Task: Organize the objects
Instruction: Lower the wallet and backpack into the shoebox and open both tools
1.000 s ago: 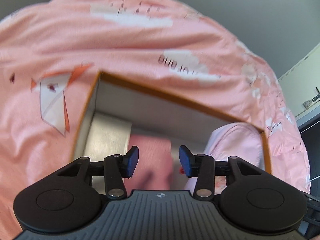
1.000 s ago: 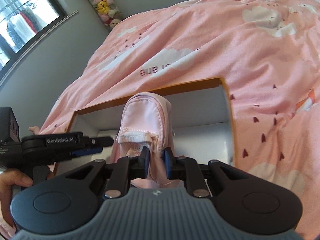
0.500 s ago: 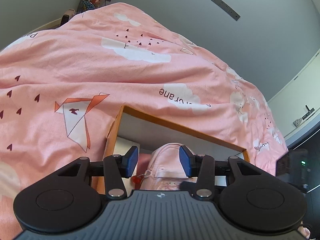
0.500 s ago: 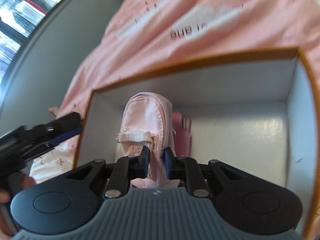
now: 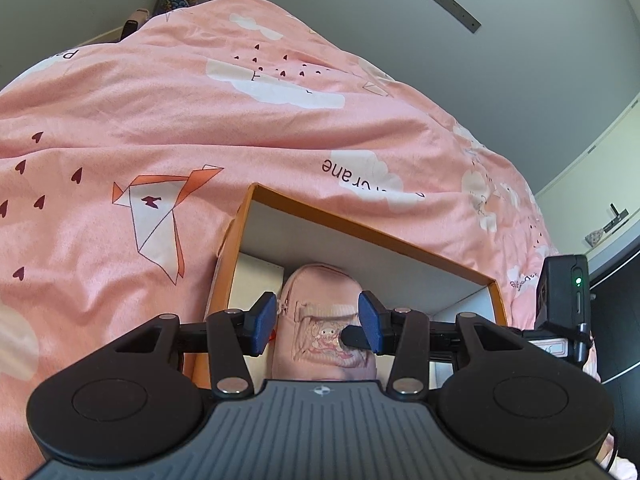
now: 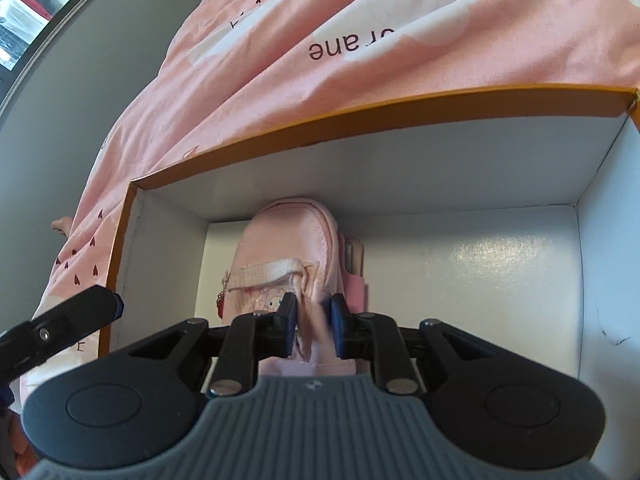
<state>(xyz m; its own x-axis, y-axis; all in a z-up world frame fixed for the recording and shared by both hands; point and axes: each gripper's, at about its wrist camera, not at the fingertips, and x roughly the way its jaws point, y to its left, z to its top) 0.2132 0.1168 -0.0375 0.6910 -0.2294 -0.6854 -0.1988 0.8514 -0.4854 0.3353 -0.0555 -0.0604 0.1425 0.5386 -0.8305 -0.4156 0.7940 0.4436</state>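
Setting down a small pink fabric backpack with a cartoon print (image 6: 288,256) inside the orange-rimmed white cardboard box (image 6: 400,168) on the pink patterned duvet (image 5: 160,120). Right gripper (image 6: 313,326) just easing apart, fabric fold between the pads, seemingly slack. Left gripper (image 5: 316,322) spread and empty above the box. Next, probably: opening fully, lifting clear without snagging. In the box: backpack at the far wall, a flat pink item (image 6: 354,272) beside it, otherwise bare floor.
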